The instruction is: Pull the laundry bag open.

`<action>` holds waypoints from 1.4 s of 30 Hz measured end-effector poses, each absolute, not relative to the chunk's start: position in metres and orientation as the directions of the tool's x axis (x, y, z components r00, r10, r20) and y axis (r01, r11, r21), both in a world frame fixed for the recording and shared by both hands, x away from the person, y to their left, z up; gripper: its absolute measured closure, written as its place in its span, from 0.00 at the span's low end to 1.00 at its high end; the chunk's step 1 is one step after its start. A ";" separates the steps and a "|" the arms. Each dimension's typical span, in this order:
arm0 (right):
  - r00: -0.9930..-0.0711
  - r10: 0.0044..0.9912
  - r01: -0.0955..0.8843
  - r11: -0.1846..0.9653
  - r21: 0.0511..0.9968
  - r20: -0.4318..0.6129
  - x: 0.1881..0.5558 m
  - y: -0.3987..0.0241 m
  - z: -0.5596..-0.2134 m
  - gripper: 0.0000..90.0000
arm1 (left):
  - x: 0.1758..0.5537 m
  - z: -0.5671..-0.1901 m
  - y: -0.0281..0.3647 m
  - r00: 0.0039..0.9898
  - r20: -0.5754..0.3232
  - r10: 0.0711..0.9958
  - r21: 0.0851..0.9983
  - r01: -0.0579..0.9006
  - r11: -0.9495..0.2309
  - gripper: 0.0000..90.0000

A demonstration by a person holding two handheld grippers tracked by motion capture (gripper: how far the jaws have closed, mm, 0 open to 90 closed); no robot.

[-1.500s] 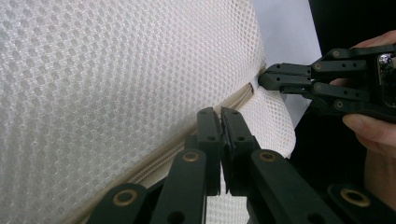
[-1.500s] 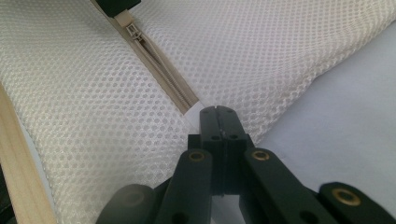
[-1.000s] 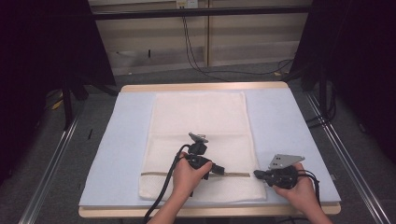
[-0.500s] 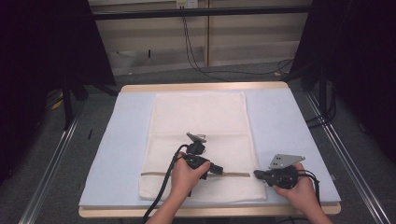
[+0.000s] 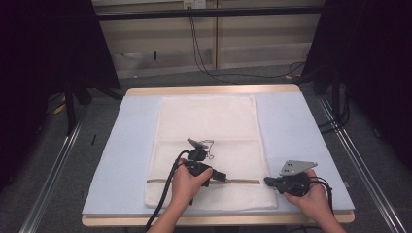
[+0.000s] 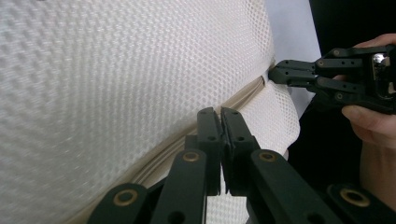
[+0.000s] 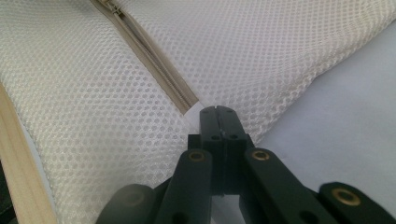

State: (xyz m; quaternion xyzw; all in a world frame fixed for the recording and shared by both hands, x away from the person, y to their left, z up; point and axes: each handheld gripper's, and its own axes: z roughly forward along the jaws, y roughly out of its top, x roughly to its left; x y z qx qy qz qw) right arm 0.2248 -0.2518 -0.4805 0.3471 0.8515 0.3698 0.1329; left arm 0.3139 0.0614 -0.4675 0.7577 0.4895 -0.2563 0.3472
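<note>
A white mesh bag (image 5: 209, 141) lies flat on the blue mat, with a beige zipper (image 5: 243, 182) running across its near end. My left gripper (image 5: 224, 177) is shut and points right, its tips (image 6: 219, 114) resting on the zipper line (image 6: 243, 95). What they pinch is hidden. My right gripper (image 5: 266, 180) is shut at the bag's right edge, at the zipper's end (image 7: 189, 103). The left gripper view shows its jaws closed on that edge (image 6: 280, 74). A small zipper slider (image 7: 113, 10) sits farther along the zipper.
The blue mat (image 5: 311, 141) covers a wooden table whose near edge (image 5: 218, 221) runs just below the bag. Cables trail from both grippers. Metal rails (image 5: 53, 179) flank the table, and dark stands and cables stand behind it.
Almost nothing differs. The left hand has shifted very slightly to the left along the zipper, and the right gripper has stayed in place.
</note>
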 end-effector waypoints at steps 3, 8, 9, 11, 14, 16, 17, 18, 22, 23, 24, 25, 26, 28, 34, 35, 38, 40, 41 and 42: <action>-0.726 0.688 0.491 0.487 0.723 0.029 0.225 -0.252 -0.481 1.00 | 0.315 -0.467 0.071 0.394 -0.731 0.557 0.278 0.918 -0.283 0.97; -0.728 0.685 0.488 0.488 0.724 0.029 0.225 -0.252 -0.481 1.00 | 0.314 -0.466 0.079 0.380 -0.737 0.559 0.279 0.924 -0.261 0.97; -0.727 0.686 0.489 0.487 0.724 0.029 0.225 -0.252 -0.481 1.00 | 0.315 -0.467 0.081 0.385 -0.739 0.553 0.279 0.922 -0.268 0.97; -0.727 0.686 0.488 0.488 0.724 0.028 0.225 -0.252 -0.481 1.00 | 0.314 -0.467 0.084 0.384 -0.731 0.564 0.278 0.922 -0.269 0.97; -0.727 0.686 0.488 0.487 0.725 0.029 0.225 -0.252 -0.481 1.00 | 0.314 -0.467 0.089 0.375 -0.733 0.567 0.273 0.926 -0.259 0.97; -0.727 0.686 0.489 0.487 0.724 0.029 0.225 -0.252 -0.481 1.00 | 0.314 -0.468 0.094 0.378 -0.723 0.578 0.279 0.926 -0.255 0.97; -0.727 0.686 0.489 0.487 0.724 0.029 0.225 -0.252 -0.481 1.00 | 0.314 -0.467 0.097 0.371 -0.726 0.579 0.275 0.929 -0.249 0.97; -0.727 0.687 0.489 0.487 0.724 0.028 0.225 -0.251 -0.481 1.00 | 0.314 -0.467 0.100 0.373 -0.723 0.581 0.278 0.928 -0.249 0.97; -0.726 0.687 0.489 0.487 0.724 0.028 0.225 -0.251 -0.481 1.00 | 0.314 -0.466 0.112 0.364 -0.723 0.587 0.281 0.931 -0.232 0.97; -0.726 0.687 0.489 0.487 0.723 0.029 0.225 -0.251 -0.481 1.00 | 0.314 -0.466 0.114 0.368 -0.713 0.597 0.286 0.930 -0.232 0.97; -0.726 0.687 0.489 0.487 0.723 0.029 0.225 -0.251 -0.481 1.00 | 0.314 -0.466 0.114 0.368 -0.713 0.597 0.286 0.930 -0.232 0.97; -0.726 0.687 0.490 0.487 0.723 0.030 0.225 -0.251 -0.481 1.00 | 0.314 -0.465 0.116 0.366 -0.718 0.592 0.283 0.931 -0.231 0.97; -0.726 0.687 0.490 0.487 0.723 0.029 0.225 -0.251 -0.481 1.00 | 0.314 -0.465 0.119 0.367 -0.712 0.598 0.286 0.930 -0.230 0.97; -0.727 0.686 0.489 0.488 0.723 0.028 0.225 -0.251 -0.480 1.00 | 0.314 -0.464 0.122 0.361 -0.720 0.593 0.283 0.933 -0.224 0.97; -0.726 0.687 0.490 0.487 0.723 0.030 0.225 -0.251 -0.481 1.00 | 0.314 -0.464 0.134 0.374 -0.714 0.592 0.295 0.928 -0.229 0.97; -0.726 0.687 0.490 0.487 0.723 0.030 0.225 -0.251 -0.481 1.00 | 0.314 -0.464 0.134 0.374 -0.714 0.592 0.295 0.928 -0.229 0.97; -0.726 0.687 0.491 0.487 0.723 0.030 0.225 -0.251 -0.481 1.00 | 0.313 -0.461 0.141 0.367 -0.720 0.588 0.300 0.930 -0.213 0.97; -0.726 0.687 0.490 0.486 0.723 0.030 0.225 -0.251 -0.481 1.00 | 0.312 -0.460 0.146 0.368 -0.714 0.596 0.304 0.929 -0.210 0.97; -0.726 0.687 0.490 0.486 0.723 0.030 0.225 -0.251 -0.481 1.00 | 0.312 -0.460 0.149 0.367 -0.713 0.598 0.305 0.930 -0.207 0.97; -0.726 0.687 0.490 0.487 0.723 0.029 0.225 -0.251 -0.481 1.00 | 0.312 -0.459 0.152 0.362 -0.715 0.598 0.306 0.931 -0.198 0.97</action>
